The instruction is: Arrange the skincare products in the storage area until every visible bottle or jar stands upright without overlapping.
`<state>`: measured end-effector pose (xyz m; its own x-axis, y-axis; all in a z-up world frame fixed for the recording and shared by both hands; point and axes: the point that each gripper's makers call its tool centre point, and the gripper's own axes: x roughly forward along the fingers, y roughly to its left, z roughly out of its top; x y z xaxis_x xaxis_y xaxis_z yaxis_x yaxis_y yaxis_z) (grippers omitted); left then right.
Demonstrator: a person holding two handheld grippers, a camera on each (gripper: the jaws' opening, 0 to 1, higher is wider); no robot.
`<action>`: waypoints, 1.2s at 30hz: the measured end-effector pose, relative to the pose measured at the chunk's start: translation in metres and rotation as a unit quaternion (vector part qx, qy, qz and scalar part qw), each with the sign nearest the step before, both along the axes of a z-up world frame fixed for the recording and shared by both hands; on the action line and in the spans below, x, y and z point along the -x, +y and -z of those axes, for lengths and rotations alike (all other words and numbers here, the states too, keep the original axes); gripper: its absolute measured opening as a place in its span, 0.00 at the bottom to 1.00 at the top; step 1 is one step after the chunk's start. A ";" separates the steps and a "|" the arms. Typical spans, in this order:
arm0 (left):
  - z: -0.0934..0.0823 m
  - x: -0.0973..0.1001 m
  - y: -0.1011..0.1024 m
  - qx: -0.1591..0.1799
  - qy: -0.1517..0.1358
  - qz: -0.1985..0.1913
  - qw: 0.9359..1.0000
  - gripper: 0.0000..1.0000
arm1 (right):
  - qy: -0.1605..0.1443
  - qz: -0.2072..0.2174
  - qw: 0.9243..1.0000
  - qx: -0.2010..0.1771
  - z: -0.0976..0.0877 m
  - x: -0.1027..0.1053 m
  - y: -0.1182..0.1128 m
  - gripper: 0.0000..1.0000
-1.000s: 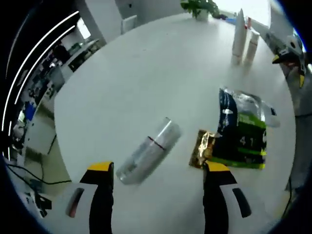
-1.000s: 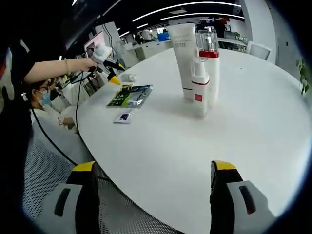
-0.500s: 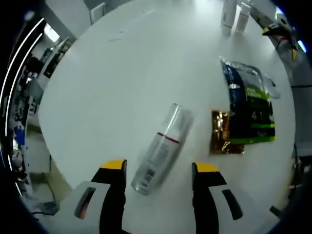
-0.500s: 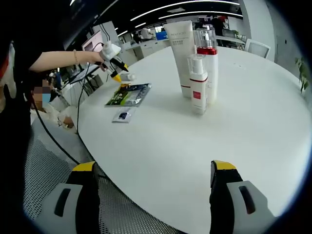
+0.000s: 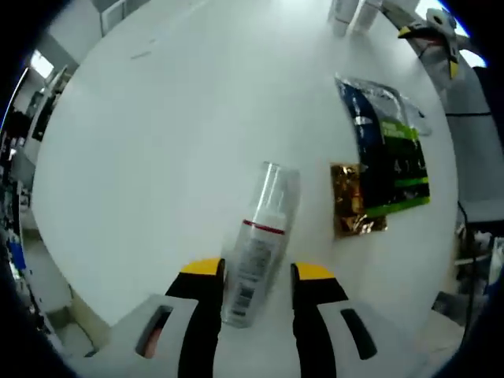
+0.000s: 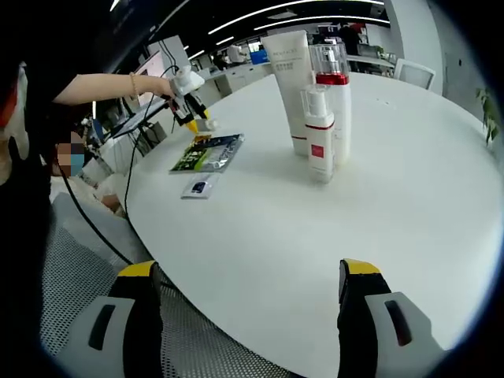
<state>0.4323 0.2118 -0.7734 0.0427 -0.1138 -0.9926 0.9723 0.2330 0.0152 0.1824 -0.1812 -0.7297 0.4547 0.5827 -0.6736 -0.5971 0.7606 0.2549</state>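
A round white table (image 5: 157, 118) carries several skincare products. In the left gripper view, a clear bottle (image 5: 256, 248) with a red band lies on its side, its base end between the two yellow-tipped jaws of the left gripper (image 5: 253, 276). Over the last second this gripper has come down over the bottle and its jaws have narrowed from wide apart to just beside the bottle's sides. Whether they already press on it cannot be told. Just to the right of the bottle lie a small gold sachet (image 5: 350, 209) and a dark green and blue packet (image 5: 386, 157), both flat.

In the right gripper view, the right gripper (image 6: 244, 295) hangs at the near edge of the table, jaws spread wide, holding nothing. It has barely moved. Further off stand three upright products close together: a tall white tube (image 6: 290, 87), a clear pump bottle with a red collar (image 6: 337, 94) and a smaller white pump bottle (image 6: 316, 134).

The closing jaws suggest that the lying bottle is about to be gripped so it can be stood up; it appears to be the one bottle not yet upright.
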 end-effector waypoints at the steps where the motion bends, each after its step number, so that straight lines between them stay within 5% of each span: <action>1: -0.001 0.000 -0.001 -0.002 0.003 0.003 1.000 0.28 | 0.000 0.000 1.000 0.000 0.000 0.000 0.000 0.93; 8: 0.000 -0.004 -0.003 0.001 0.000 0.001 1.000 0.20 | -0.001 0.002 1.000 -0.002 -0.001 -0.001 0.001 0.93; 10: -0.001 -0.004 0.001 0.006 -0.005 -0.046 0.999 0.20 | -0.002 0.001 1.000 -0.002 -0.002 -0.001 0.000 0.92; 15: -0.002 0.013 -0.003 0.083 0.009 -0.108 0.991 0.19 | -0.009 0.002 1.000 -0.003 -0.004 -0.002 0.000 0.92; 18: -0.010 0.025 -0.009 0.147 0.021 -0.171 0.974 0.19 | -0.010 -0.001 1.000 -0.006 -0.005 -0.002 0.001 0.91; 21: -0.028 0.035 -0.022 0.221 0.020 -0.229 0.948 0.19 | -0.006 -0.010 1.000 -0.004 -0.005 0.000 0.004 0.86; 23: -0.048 0.041 -0.035 0.280 0.008 -0.273 0.920 0.19 | -0.006 -0.016 1.000 -0.004 -0.006 0.001 0.007 0.85; 26: -0.075 0.048 -0.046 0.390 0.024 -0.337 0.857 0.19 | -0.012 -0.018 1.000 -0.010 -0.012 0.001 0.011 0.85; 29: -0.102 0.057 -0.055 0.473 0.040 -0.369 0.799 0.19 | -0.018 -0.023 0.999 -0.022 -0.018 0.000 0.019 0.84; 30: -0.118 0.065 -0.062 0.512 0.051 -0.378 0.770 0.19 | -0.019 -0.026 0.999 -0.025 -0.020 -0.001 0.022 0.83; 31: -0.123 0.067 -0.063 0.525 0.056 -0.380 0.759 0.19 | -0.021 -0.031 0.999 -0.030 -0.024 -0.002 0.026 0.83; 32: -0.129 0.067 -0.061 0.558 0.065 -0.381 0.734 0.19 | -0.024 -0.035 0.999 -0.034 -0.028 -0.004 0.030 0.82; 36: -0.153 0.077 -0.065 0.617 0.084 -0.389 0.679 0.19 | -0.043 -0.047 0.996 -0.068 -0.052 -0.016 0.050 0.80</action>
<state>0.3556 0.1467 -0.6204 0.4653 -0.8706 -0.1601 0.5110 0.4119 -0.7544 0.1987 -0.1310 -0.6781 0.4473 0.7082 -0.5463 -0.6875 0.6629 0.2965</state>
